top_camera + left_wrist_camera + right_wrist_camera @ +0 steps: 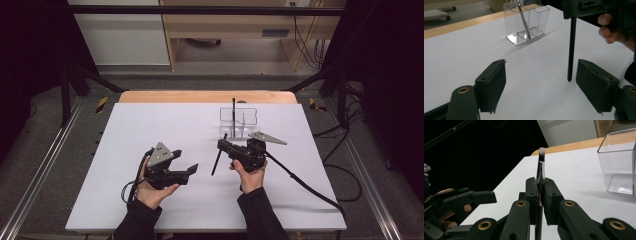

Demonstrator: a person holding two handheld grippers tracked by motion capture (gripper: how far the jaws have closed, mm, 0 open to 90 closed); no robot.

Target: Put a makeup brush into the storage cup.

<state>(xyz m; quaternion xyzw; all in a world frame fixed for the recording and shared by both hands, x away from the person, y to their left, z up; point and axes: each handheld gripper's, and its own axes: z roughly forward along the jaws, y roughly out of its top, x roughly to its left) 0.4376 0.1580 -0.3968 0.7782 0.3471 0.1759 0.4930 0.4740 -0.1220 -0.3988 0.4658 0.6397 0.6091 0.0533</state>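
Here, right hand-held gripper (540, 202) clamped on brush (540, 167), handle end cut off, left hand-held gripper (541, 85) wide, empty.

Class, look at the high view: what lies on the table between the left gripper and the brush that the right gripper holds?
Nothing: bare white table separates the left gripper from the brush.

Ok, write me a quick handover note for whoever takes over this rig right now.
Right claw: shut on a thin brush, held above the table with its handle hanging down.
Left claw: open, nothing between its jaws.
Clear holder: stands at the far side of the white table, with one dark stick-like tool already standing in it.
Done: one tool in the holder, brush picked up.
Left: probably put the brush into the holder.
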